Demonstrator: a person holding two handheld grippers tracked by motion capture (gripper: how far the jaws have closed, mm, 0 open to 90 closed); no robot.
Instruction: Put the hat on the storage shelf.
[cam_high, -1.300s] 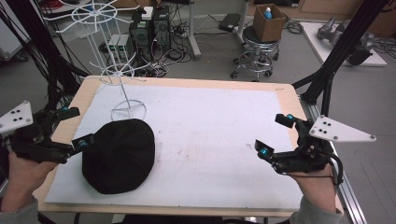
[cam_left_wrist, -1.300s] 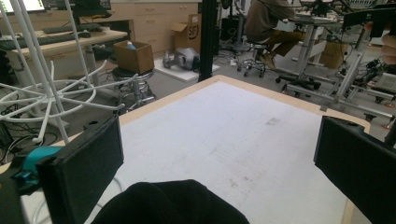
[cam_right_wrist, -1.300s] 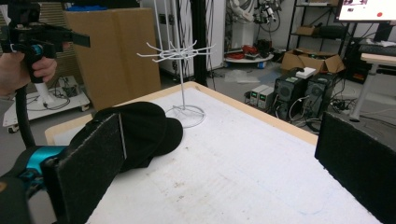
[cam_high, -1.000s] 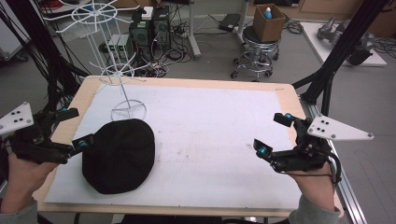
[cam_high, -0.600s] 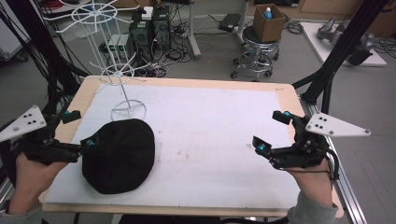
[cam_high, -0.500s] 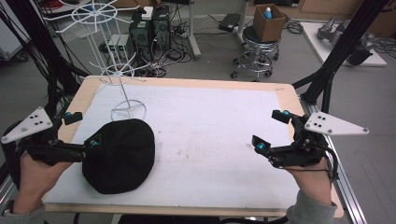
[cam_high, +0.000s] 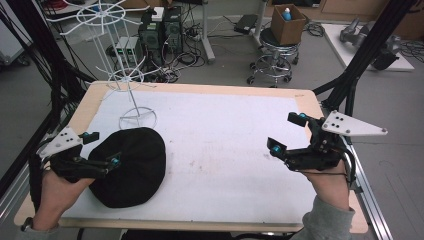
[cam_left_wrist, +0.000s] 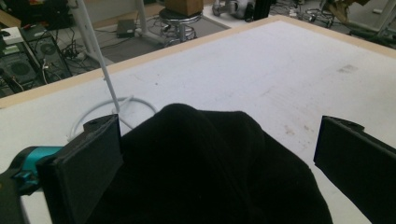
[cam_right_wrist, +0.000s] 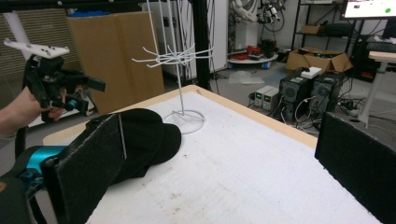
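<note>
A person's left gripper (cam_high: 102, 149) hovers at the near-left part of the white-topped table (cam_high: 225, 145), its jaws spread wide on either side of a black cap (cam_high: 130, 165) that lies flat on the surface; from the left gripper view the cap (cam_left_wrist: 205, 172) sits between the jaws, though whether either pad actually touches the fabric is hard to tell. Just beyond the cap stands a white wire rack (cam_high: 127, 82), its ring base close beside the cloth. Well apart, near the table's right edge, the right gripper (cam_high: 286, 132) is held above the bare surface, jaws wide open and holding nothing.
</note>
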